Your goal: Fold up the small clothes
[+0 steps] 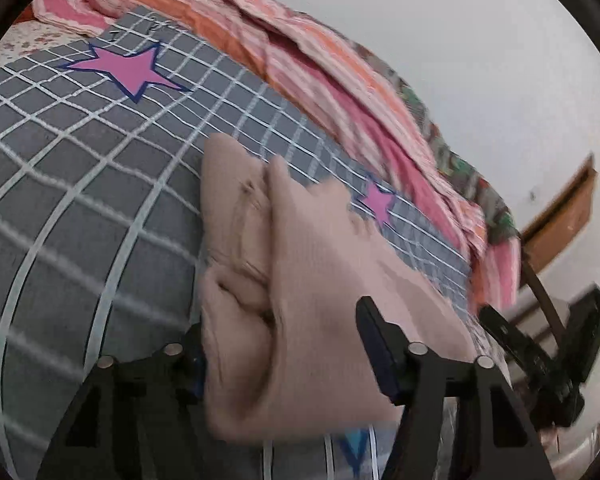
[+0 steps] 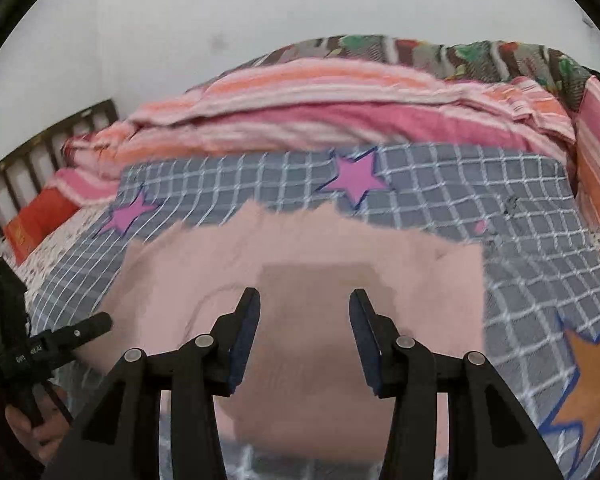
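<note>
While the pink garment (image 1: 300, 280) lies bunched in the lower middle of the left wrist view, on the grey checked sheet (image 1: 80, 200), my left gripper (image 1: 280, 344) has its jaws about half apart around a thick fold; if the pads press it I cannot tell. My right gripper (image 2: 304, 320) stands half open above the cloth, holding nothing. Behind, a striped blanket (image 2: 320, 120) fills the upper frame.

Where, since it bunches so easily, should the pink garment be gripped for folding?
Probably its flat far-right corner: the pink garment lies smooth there on the checked sheet. Come in low from the right in the right wrist view; the bunched folds nearer the left would give a lumpy grip.
</note>
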### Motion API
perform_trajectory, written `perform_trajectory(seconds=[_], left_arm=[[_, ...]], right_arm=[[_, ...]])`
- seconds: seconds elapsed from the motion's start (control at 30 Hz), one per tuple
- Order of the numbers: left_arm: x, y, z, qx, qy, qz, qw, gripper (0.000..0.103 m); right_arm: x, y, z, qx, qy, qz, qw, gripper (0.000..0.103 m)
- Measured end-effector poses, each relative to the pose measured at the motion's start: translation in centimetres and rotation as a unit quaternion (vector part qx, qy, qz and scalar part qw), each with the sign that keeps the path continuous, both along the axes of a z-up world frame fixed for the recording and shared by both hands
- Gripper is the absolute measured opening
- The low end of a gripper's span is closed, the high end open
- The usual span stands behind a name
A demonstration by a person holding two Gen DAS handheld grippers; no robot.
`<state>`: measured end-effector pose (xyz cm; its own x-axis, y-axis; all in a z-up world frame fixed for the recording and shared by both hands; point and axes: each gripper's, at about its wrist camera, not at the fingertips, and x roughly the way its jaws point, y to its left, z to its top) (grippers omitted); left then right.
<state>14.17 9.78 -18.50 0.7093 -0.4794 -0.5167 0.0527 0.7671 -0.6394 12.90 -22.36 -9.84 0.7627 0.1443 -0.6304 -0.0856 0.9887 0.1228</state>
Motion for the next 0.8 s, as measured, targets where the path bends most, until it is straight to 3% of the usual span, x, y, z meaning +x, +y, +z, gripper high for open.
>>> perform_trajectory(seconds=[0.1,0.27,0.4,0.53,0.7,0.8], left_arm=[[2.0,-0.1,-0.3,-0.002,0.017,0.024,0.9996,0.044],[3.1,-1.2,0.7,0.033,0.02,0.051,0.998,0.025],[2.9,-3.0,3.3,0.08,0.001,0.069,0.9944,0.022],[3.0,-7.0,6.8,0.139,-0.012,0.068,0.9878,0.022],[3.0,-12.7,10.5,0.182,-0.037,0.054,0.9811,0.021],[2.9,-16.4,12.1,0.184,-0.047,0.034,0.9812,0.02]], right_arm=[[0.7,-2.3,-0.3,-0.003,-0.006,-0.016,1.0,0.046],[-0.3,-6.9,-2.1,0.04,0.003,-0.039,0.998,0.046],[-1.4,-10.6,-2.3,0.091,-0.002,-0.063,0.994,0.046],[-2.4,-13.3,-2.0,0.065,-0.016,-0.1,0.993,0.046],[-3.1,-17.2,-2.0,0.09,-0.012,-0.133,0.987,0.046],[-4.1,-19.6,-2.1,0.093,-0.012,-0.164,0.982,0.046]])
